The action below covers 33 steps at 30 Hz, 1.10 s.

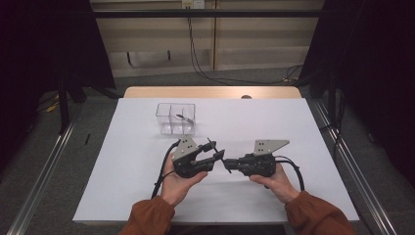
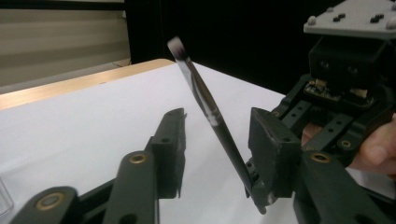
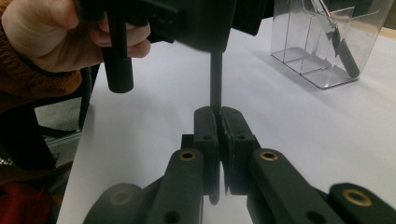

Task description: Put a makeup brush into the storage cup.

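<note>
A thin black brush [image 2: 205, 100] with a pale tip stands slanted between the spread jaws of my left gripper [image 2: 217, 135], which is open and clear of it. The brush's lower end is clamped in my right gripper [image 3: 219, 116], which is shut on the dark handle [image 3: 215, 79]. In the high view the left gripper [image 1: 218, 155] and right gripper [image 1: 228, 164] meet nose to nose at the table's middle, with the brush [image 1: 214, 148] between them. A clear compartment box [image 1: 175, 118] behind them holds another dark brush [image 3: 343, 46].
A white sheet [image 1: 122, 166] covers the table, with a wooden edge [image 1: 210, 92] at the back. Black curtains and metal rails flank both sides. The person's hands and orange sleeves [image 1: 151, 218] come in from the front edge.
</note>
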{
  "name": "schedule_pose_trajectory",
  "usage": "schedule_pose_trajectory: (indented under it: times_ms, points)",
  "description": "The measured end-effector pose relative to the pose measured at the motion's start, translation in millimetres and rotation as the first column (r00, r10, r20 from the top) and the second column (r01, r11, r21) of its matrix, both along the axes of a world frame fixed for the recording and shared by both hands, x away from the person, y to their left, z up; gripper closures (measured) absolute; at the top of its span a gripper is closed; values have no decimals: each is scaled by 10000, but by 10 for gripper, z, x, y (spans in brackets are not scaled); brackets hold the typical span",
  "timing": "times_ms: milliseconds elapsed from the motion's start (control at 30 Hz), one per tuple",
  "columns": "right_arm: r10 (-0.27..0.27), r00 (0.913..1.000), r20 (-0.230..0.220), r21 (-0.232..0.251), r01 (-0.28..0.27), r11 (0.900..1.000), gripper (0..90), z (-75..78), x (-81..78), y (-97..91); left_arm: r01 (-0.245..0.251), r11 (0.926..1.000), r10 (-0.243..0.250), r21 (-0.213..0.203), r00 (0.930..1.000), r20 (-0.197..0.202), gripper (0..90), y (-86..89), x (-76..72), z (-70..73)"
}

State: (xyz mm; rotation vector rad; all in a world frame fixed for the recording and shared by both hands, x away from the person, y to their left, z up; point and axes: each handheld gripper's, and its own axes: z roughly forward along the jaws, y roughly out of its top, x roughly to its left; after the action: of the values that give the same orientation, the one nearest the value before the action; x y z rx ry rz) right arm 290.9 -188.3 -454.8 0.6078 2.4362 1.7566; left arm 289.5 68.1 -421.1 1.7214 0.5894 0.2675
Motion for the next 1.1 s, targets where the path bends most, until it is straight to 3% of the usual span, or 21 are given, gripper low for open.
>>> schedule_pose_trajectory:
  times_ms: [167, 267, 700, 733, 800, 833, 900, 933, 1100]
  points:
    - [29, 10000, 0, 2, -29, 10000, 864, -10, 3, 12, 116, 9997, -120, -223, 9998, -161, 761, 40, 14, 21]
    - [36, 10000, -13, -65, -36, 10000, 864, -15, 1, 21, 251, 9994, -257, -226, 9993, -257, 785, 34, 11, 30]
    - [57, 10000, 9, -138, -57, 9999, 863, -28, -19, 64, 469, 9986, -486, -257, 9964, -689, 830, 11, -1, 74]
    - [63, 10000, 39, -141, -62, 9999, 896, -26, -21, 73, 390, 9992, -391, -22, 9984, -404, 857, 1, -14, 84]
    - [78, 9998, 157, -242, -74, 9997, 900, -18, -32, 93, 397, 9992, -393, 108, 9986, -360, 856, 4, -11, 83]
    - [-1, 9995, 305, -386, 13, 9993, 898, -12, -43, 108, 506, 9987, -510, -77, 9970, -585, 856, 15, -1, 81]
    - [-81, 9995, 317, -332, 92, 9994, 884, -10, -40, 123, 266, 9996, -264, 48, 9990, -348, 856, 12, -14, 96]
    - [-96, 9995, 315, -309, 106, 9995, 884, -9, -35, 123, 411, 9992, -408, 36, 9980, -482, 856, 15, -3, 105]
    - [-293, 9993, 247, -102, 296, 9995, 847, 0, -12, 76, 249, 9997, -251, -40, 9988, -410, 856, 50, 18, 112]
